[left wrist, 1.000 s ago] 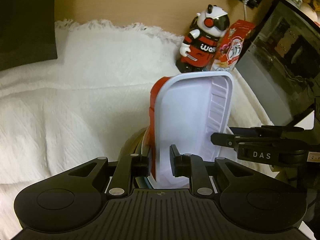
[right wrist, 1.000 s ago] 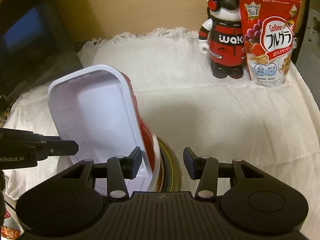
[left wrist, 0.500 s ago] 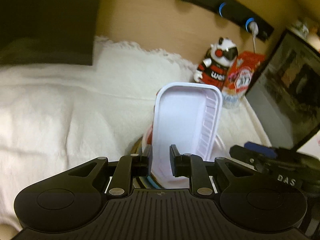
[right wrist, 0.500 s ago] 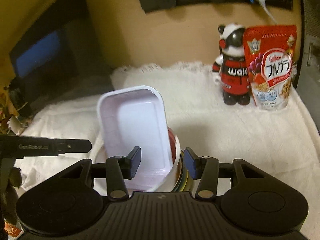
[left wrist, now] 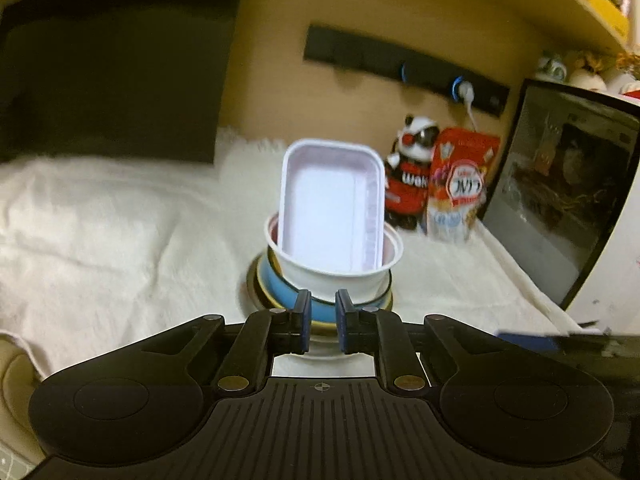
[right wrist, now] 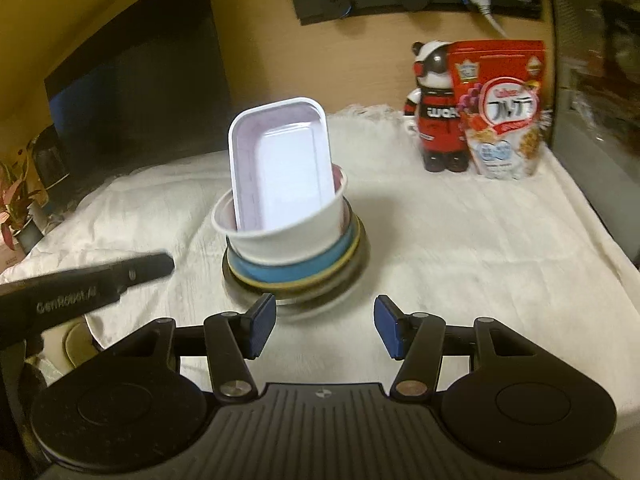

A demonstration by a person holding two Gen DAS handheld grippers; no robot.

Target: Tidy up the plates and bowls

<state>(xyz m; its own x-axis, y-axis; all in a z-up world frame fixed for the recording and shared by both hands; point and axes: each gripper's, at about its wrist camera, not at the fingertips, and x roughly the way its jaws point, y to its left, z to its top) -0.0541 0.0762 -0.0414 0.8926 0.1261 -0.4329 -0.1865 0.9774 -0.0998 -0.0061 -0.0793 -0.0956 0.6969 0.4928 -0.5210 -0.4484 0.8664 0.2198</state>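
A white rectangular tray (left wrist: 330, 204) (right wrist: 280, 168) stands on end, leaning inside a white bowl (left wrist: 332, 280) (right wrist: 288, 240). That bowl sits in a blue bowl (left wrist: 280, 296) (right wrist: 296, 270) on a dark plate (left wrist: 252, 284) (right wrist: 320, 296). My left gripper (left wrist: 322, 324) hangs just in front of the stack, its jaws closing to a narrow slit with nothing between them. It also shows as a blurred black finger (right wrist: 100, 280) left of the stack. My right gripper (right wrist: 325, 322) is a little back from the stack, its jaws opening, with nothing between them.
A white cloth (right wrist: 460, 240) covers the table. A panda figure (right wrist: 436, 108) and a red cereal bag (right wrist: 504, 112) stand at the back right. A dark monitor (right wrist: 132, 92) is at the back left, another screen (left wrist: 560, 200) at the right, and a potted plant (right wrist: 20, 208) at the far left.
Both grippers have pulled back from the stack, which now looks smaller and farther. The left jaws have narrowed and no longer straddle the tray. The right jaws have widened.
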